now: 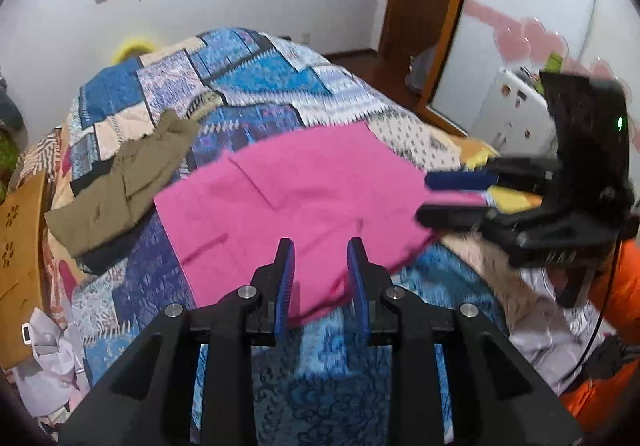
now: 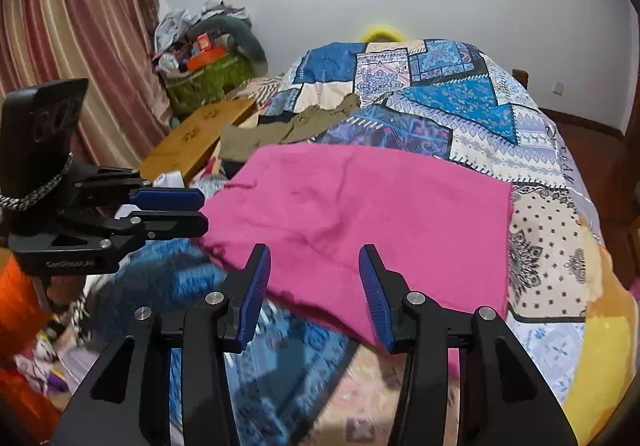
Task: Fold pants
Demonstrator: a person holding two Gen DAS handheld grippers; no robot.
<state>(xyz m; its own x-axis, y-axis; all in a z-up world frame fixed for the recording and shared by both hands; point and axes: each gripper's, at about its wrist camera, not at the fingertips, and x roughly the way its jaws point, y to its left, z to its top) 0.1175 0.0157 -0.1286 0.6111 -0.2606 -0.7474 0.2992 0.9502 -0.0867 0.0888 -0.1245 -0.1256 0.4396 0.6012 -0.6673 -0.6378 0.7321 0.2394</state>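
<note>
Left gripper [image 1: 320, 250]: I see my two blue-padded fingers apart, with a gap between them. They hover just over the near edge of the pink cloth and nothing is between the pads. In the right wrist view this gripper [image 2: 202, 210] comes in from the left side, its tips at the left edge of the pink cloth; whether it touches, I cannot tell.

Right gripper [image 2: 314, 260]: I see the fingers spread wide, holding nothing, above the near edge of the pink cloth. In the left wrist view it [image 1: 422, 198] enters from the right, blurred, with its tips at the right edge of the cloth.

Pink fabric pants [image 1: 292, 198]: they lie flat as a folded, almost rectangular shape on the bed, between my two grippers. The near corner hangs a little over a fold of the cover [image 2: 360, 218].

Patchwork bed cover in blue, white and beige [image 1: 248, 86]: it carries the pants and fills most of both views.

Olive-brown crumpled garment [image 1: 120, 186]: it lies on the bed just beside the pink pants, on their far left side.

Wooden board with flower cut-outs [image 2: 196, 142]: it stands at the left edge of the bed, near the olive garment.
</note>
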